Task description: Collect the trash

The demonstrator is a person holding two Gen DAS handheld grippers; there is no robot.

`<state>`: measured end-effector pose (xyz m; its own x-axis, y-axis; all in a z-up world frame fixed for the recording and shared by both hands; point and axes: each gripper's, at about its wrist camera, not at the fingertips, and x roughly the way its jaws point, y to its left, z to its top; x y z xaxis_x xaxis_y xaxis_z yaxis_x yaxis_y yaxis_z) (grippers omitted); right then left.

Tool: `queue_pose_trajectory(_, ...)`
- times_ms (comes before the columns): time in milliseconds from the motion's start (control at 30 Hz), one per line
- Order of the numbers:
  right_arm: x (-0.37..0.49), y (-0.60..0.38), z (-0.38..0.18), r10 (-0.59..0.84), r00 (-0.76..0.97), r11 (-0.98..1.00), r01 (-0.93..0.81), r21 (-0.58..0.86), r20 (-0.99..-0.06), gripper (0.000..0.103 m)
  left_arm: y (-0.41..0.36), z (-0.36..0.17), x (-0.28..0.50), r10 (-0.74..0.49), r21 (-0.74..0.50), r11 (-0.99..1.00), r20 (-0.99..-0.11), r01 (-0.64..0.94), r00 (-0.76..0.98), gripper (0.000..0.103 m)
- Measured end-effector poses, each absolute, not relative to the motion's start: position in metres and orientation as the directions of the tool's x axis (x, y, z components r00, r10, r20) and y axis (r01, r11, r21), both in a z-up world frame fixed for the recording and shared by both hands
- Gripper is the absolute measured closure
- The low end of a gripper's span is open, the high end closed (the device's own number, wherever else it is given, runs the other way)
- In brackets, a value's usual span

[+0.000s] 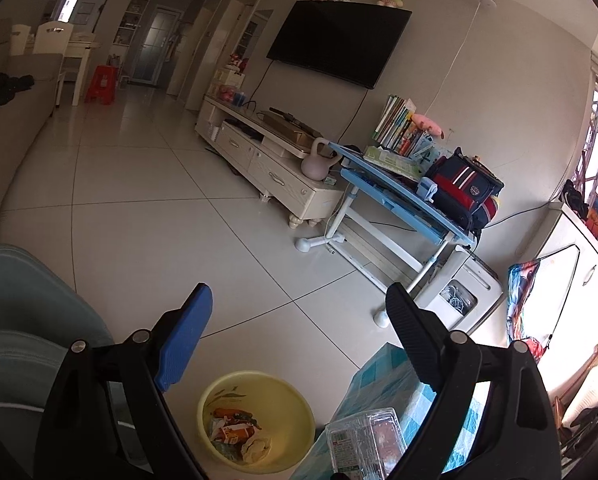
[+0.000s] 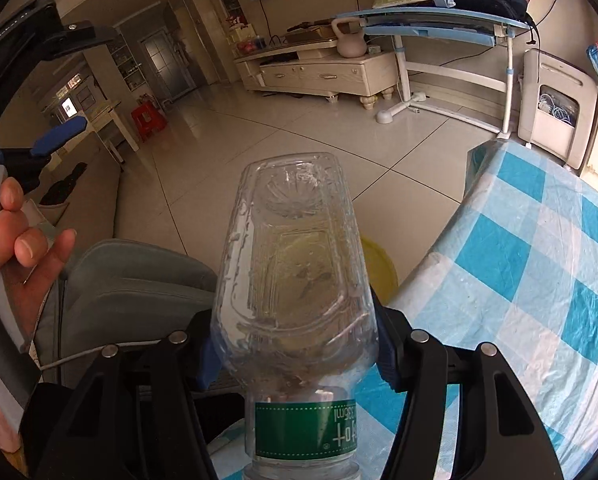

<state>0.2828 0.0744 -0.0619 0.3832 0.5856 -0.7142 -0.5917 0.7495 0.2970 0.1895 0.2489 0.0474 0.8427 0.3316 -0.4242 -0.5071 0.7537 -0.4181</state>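
Carrying step: my right gripper (image 2: 295, 360) clamps an empty plastic bottle (image 2: 295, 264); my left gripper (image 1: 299, 320) is spread, holding nothing. Next, release over the yellow bin (image 2: 379, 268) ahead, below.

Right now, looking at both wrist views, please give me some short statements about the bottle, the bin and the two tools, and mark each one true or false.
1. The right tool is shut on the plastic bottle. True.
2. The left tool holds a wrapper. False: it is open and holds nothing.
3. The yellow bin already has trash inside. True.
4. The bottle is full of water. False: it looks empty and see-through.
5. The bin stands on the checked tablecloth. False: it stands on the floor beside the table.
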Motion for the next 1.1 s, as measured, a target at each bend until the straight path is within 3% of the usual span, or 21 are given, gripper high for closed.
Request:
queue_pose_trajectory(233, 0.316, 0.114, -0.066, 0.565, 0.381, 0.746, -0.614, 0.258, -0.732, 0.043, 0.262, 0.05, 0.182, 0.377, -0.429, 0.722, -0.413, -0.542, 0.829, 0.018)
queue_pose_trajectory(533, 0.296, 0.106, -0.068, 0.587, 0.379, 0.742, -0.605, 0.289, -0.715, 0.043, 0.26, 0.049, 0.187, 0.372, -0.415, 0.73, -0.426, -0.543, 0.825, 0.017)
queue_pose_trajectory(833, 0.253, 0.056, -0.06, 0.586, 0.445, 0.773, -0.559, 0.301, -0.678, 0.036, 0.25, 0.047, 0.192, 0.366, -0.381, 0.752, -0.438, -0.538, 0.821, 0.016)
queue_pose_trajectory(1100, 0.213, -0.012, -0.058, 0.468, 0.568, 0.871, -0.429, 0.241, -0.677, 0.029, 0.226, 0.048, 0.202, 0.364, -0.293, 0.807, -0.438, -0.513, 0.822, 0.012)
